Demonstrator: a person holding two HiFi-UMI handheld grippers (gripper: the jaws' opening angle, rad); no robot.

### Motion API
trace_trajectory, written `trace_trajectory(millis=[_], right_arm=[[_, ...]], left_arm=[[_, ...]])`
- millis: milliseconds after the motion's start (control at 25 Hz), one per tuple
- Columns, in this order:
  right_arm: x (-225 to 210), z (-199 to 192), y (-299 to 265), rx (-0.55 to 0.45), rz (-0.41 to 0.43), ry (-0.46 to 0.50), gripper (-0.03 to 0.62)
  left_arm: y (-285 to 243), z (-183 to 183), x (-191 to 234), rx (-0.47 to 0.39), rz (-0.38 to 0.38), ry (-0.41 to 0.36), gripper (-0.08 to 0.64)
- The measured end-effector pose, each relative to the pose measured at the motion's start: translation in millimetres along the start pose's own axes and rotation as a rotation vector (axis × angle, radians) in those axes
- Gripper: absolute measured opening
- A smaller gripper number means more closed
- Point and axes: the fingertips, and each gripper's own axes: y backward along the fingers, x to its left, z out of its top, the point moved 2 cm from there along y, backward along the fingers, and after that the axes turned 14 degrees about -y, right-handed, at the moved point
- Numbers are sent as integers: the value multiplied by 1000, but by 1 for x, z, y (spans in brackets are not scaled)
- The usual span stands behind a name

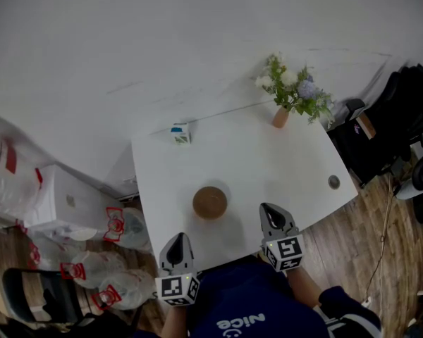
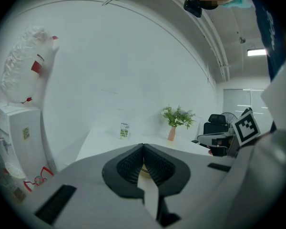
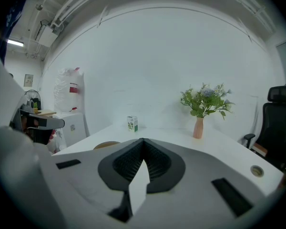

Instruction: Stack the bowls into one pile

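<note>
A round brown bowl pile (image 1: 209, 203) sits on the white table (image 1: 268, 153), near its front edge; how many bowls are in it I cannot tell. My left gripper (image 1: 178, 238) hovers at the front edge, left of and nearer than the pile, jaws shut and empty. My right gripper (image 1: 266, 207) is to the right of the pile, also shut and empty. In the left gripper view the jaws (image 2: 143, 147) meet, with a sliver of the bowl (image 2: 143, 169) behind them. In the right gripper view the shut gripper (image 3: 142, 141) has the bowl (image 3: 106, 145) to its left.
A small green-and-white carton (image 1: 180, 133) stands at the table's far left. A pink vase of flowers (image 1: 282, 115) stands at the far right corner. A cable grommet (image 1: 333, 182) sits near the right edge. A black office chair (image 1: 391, 125) is right of the table; bags (image 1: 106, 259) and a white cabinet (image 1: 63, 203) lie left.
</note>
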Motion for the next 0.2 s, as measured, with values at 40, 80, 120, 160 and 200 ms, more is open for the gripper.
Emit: trace_trajectory(millis=[40,80,120,160,200], right_arm=[[0,0,0,1,-1,0,21],[0,0,0,1,-3,0,21],[0,1,0,1,-5,0,21],[0,1,1,1,-7,0,21],[0,1,1,1,-8,-1,21]], left_arm=[[0,0,0,0,0,-1,18],[0,1,0,-1,-1,-1,18],[1,1,0,-1,-2,-2,18],[1,2,0,-2,-3,-2,18],[1,2,1,-2,-4,-3,18]])
